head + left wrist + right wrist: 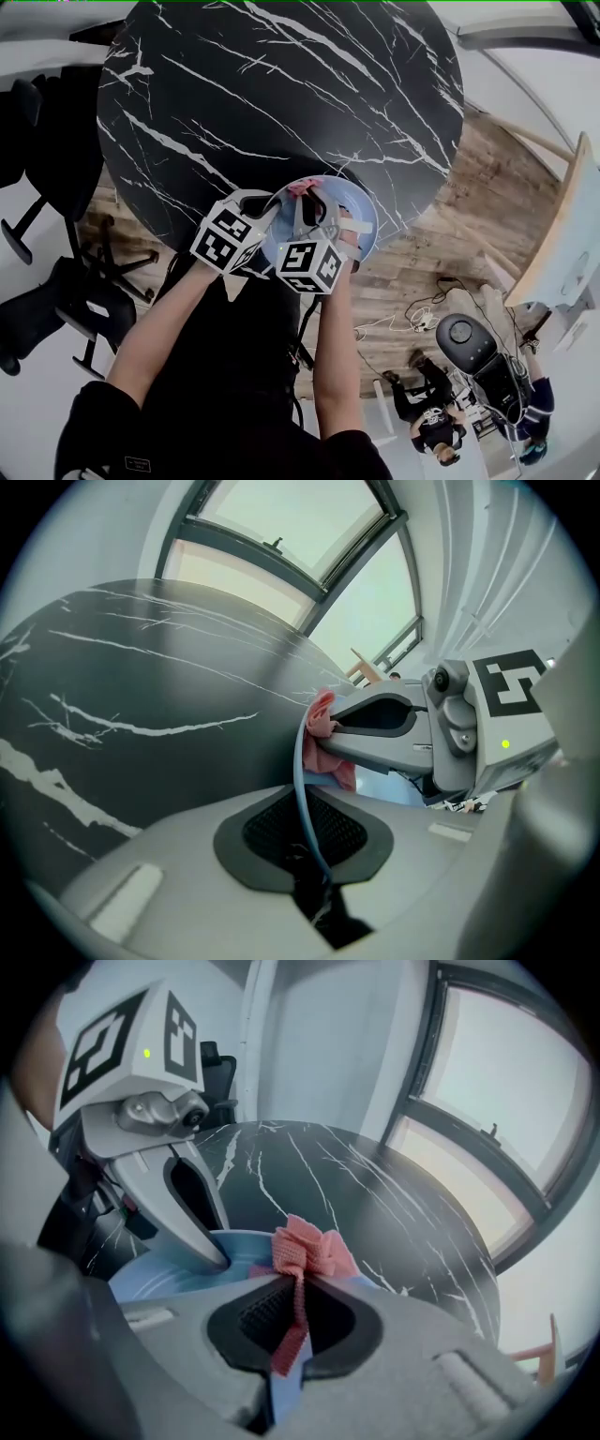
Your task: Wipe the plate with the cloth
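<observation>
Black marble table (281,84) fills the head view, with a blue plate (354,202) at its six o'clock edge. The left gripper (305,822) is clamped on the plate's rim at nine o'clock. The right gripper (286,1321) pinches a pink cloth (314,1246) over the plate near eleven o'clock.

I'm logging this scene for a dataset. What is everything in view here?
plate: one, light blue, at the table's near edge
cloth: one, pink, bunched against the plate
table: one, black marble with white veins, centre
office chairs: two, black, left of the table
floor: wooden planks, right of the table
left gripper: one, grey, shut on the plate's rim
right gripper: one, grey, shut on the cloth
forearms: two, bare, bottom
</observation>
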